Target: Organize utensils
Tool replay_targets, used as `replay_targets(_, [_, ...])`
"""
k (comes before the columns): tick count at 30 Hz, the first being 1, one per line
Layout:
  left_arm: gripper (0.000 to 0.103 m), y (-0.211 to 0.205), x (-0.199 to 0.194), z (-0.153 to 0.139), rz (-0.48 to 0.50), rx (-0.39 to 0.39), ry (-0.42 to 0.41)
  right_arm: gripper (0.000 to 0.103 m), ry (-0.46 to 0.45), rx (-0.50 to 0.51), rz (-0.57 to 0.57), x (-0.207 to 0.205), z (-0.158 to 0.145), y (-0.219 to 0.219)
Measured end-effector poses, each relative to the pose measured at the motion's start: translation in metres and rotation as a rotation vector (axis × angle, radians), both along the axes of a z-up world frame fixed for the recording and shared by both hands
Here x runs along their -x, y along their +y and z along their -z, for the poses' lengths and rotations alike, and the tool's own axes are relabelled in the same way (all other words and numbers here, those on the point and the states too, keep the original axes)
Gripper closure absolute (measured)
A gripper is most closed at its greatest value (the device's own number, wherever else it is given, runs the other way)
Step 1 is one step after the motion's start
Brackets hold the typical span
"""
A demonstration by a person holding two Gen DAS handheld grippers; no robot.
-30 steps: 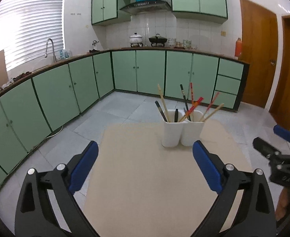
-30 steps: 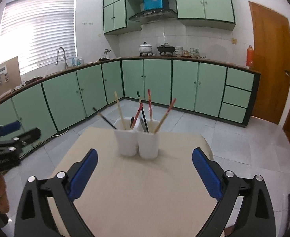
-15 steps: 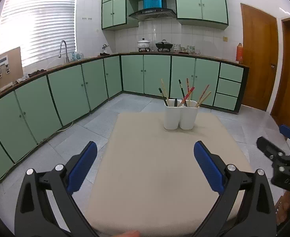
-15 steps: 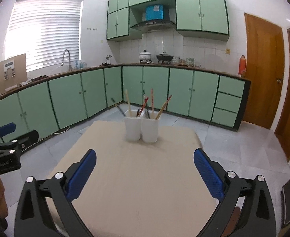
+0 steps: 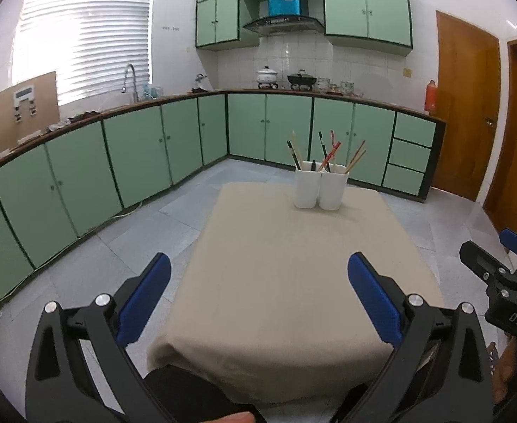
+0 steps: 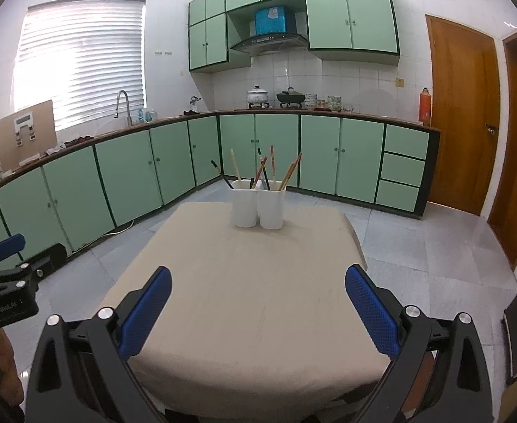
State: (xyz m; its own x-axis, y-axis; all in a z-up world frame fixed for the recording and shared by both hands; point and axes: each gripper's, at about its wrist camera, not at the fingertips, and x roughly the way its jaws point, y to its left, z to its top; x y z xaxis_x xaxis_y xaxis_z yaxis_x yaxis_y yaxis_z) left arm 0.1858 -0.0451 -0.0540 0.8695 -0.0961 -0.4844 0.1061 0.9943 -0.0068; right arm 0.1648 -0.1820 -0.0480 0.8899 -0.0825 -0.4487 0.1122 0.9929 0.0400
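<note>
Chopsticks [image 6: 272, 171] upright-ish, fanned in cups [image 6: 257, 208]

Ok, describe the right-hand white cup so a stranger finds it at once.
Start at the beige-covered table. Near its far edge stand two white cups side by side, touching. The right cup holds the leaning tan chopsticks; the left cup holds the outward-leaning black one.

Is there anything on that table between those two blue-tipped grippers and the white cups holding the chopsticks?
Nothing visible. Only bare beige tablecloth lies between the open left gripper, the open right gripper and the two white cups of chopsticks at the table's far end.
</note>
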Motion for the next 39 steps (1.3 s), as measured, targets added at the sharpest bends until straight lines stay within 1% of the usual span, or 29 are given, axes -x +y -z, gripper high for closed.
replay_targets(6, [0.005,0.003,0.048,-0.01,0.008,0.004,-0.025,0.006,-0.016,-0.022,-0.003,0.038,-0.003,0.004])
replay_targets(10, [0.005,0.008,0.076,-0.013,0.006,0.04,-0.015,0.006,-0.053,-0.013,-0.002,0.064,-0.01,0.008])
replay_targets(14, [0.005,0.008,0.105,-0.019,-0.01,0.001,-0.056,0.006,-0.079,-0.012,-0.005,0.086,-0.018,0.009])
replay_targets(18, [0.005,0.011,0.131,-0.031,-0.002,0.021,-0.097,0.006,-0.101,-0.001,-0.015,0.109,-0.025,0.016])
replay_targets(22, [0.005,0.013,0.154,-0.038,0.007,0.015,-0.129,0.006,-0.119,0.014,-0.015,0.13,-0.028,0.021])
replay_targets(24, [0.005,0.012,0.157,-0.041,0.003,0.02,-0.133,0.006,-0.127,0.01,-0.017,0.137,-0.028,0.023])
replay_targets(29, [0.005,0.016,0.168,-0.039,0.022,0.064,-0.113,0.006,-0.138,0.016,-0.031,0.146,-0.032,0.029])
replay_targets(32, [0.005,0.019,0.172,-0.04,0.013,0.069,-0.121,0.006,-0.14,0.02,-0.033,0.147,-0.033,0.032])
replay_targets(37, [0.005,0.025,0.181,-0.04,0.005,0.075,-0.137,0.006,-0.146,0.037,0.001,0.153,-0.036,0.038])
replay_targets(39, [0.005,0.027,0.181,-0.038,-0.002,0.074,-0.13,0.006,-0.167,0.035,0.016,0.157,-0.038,0.038])
